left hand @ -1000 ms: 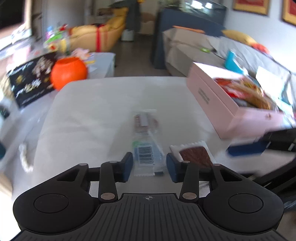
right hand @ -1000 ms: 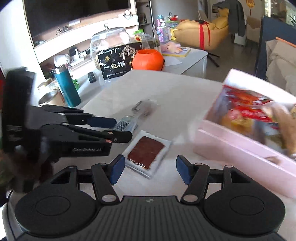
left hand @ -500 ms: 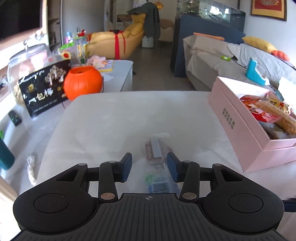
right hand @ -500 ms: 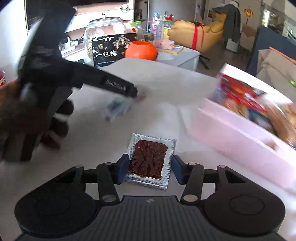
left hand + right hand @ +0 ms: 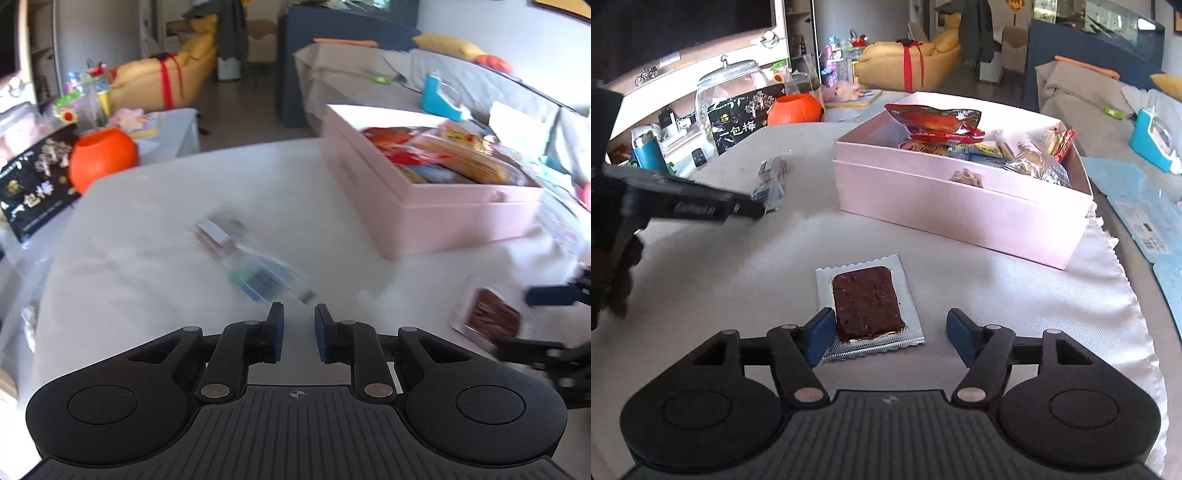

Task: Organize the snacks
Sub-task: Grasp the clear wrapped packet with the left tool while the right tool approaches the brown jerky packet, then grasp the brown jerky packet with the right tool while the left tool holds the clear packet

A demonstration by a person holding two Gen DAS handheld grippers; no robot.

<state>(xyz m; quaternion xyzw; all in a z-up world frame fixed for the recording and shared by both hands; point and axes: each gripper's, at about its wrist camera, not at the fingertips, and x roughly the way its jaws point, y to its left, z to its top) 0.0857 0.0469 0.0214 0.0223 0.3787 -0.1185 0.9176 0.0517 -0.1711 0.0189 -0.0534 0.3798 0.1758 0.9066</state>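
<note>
A pink box (image 5: 942, 195) holding several snack bags stands at the back right of the white-covered table. In front of it lies a silver packet with a dark meat slab (image 5: 868, 299). My right gripper (image 5: 892, 326) is low over its near end, jaws opening. The packet lies between them against the left finger, and no pad presses on it. My left gripper (image 5: 298, 314) has its jaws drawn close together. The near corner of a clear-wrapped snack pack (image 5: 255, 266) reaches in at its tips, and the blurred pack slants away to the left. In the right wrist view the left gripper's tips meet the pack (image 5: 772, 177).
An orange pumpkin pot (image 5: 794, 109), a black printed bag (image 5: 746, 118), a glass jar (image 5: 727, 85) and a teal bottle (image 5: 646, 155) crowd the far left. A blue paper sheet (image 5: 1145, 210) lies beyond the cloth's right edge. A hand (image 5: 613, 266) holds the left gripper.
The left jaws have closed, and the pack that lay straight between them now slants ahead of the tips. The right jaws have widened around the meat packet.
</note>
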